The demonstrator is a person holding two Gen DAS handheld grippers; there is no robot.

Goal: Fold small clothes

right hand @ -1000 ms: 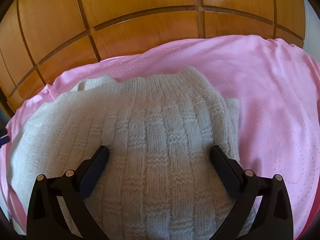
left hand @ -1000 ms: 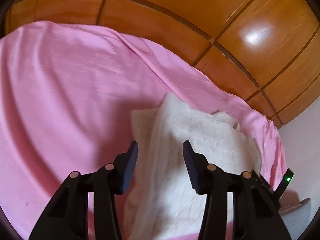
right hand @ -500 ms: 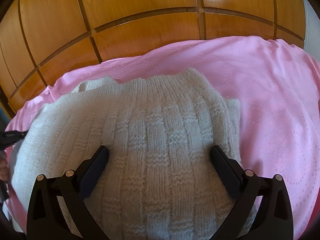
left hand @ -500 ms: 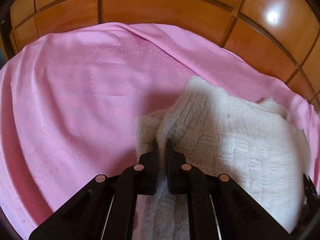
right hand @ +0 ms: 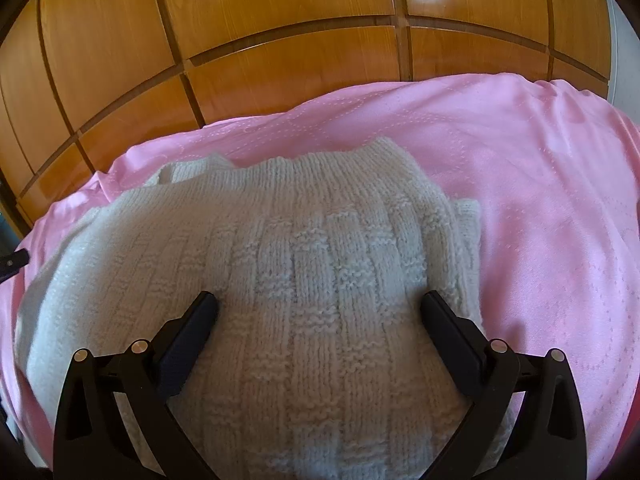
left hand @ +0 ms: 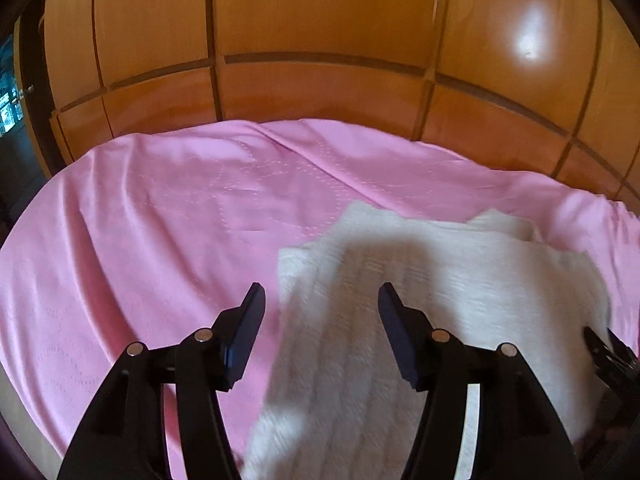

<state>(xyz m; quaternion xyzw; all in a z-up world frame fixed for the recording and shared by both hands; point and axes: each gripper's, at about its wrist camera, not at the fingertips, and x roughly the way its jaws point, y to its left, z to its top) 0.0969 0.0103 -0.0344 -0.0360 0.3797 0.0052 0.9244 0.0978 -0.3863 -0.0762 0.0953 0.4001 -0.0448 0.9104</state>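
Observation:
A white knitted sweater (left hand: 420, 280) lies folded on a pink sheet (left hand: 180, 220). My left gripper (left hand: 322, 308) is open and empty, just above the sweater's left edge. In the right wrist view the sweater (right hand: 312, 260) fills the middle, with a checked knit pattern. My right gripper (right hand: 318, 312) is wide open over the sweater, its fingers apart on either side of the knit, holding nothing. A part of the other gripper (left hand: 612, 356) shows at the right edge of the left wrist view.
Glossy wooden panelling (left hand: 320, 40) rises right behind the pink sheet, and it also shows in the right wrist view (right hand: 280, 40). Bare pink sheet (right hand: 540, 200) lies to the right of the sweater. A dark opening (left hand: 16, 128) sits at far left.
My left gripper shut on the sweater's left edge half a second ago, then opened and let it go, pulling back a little. The right gripper stayed still and open.

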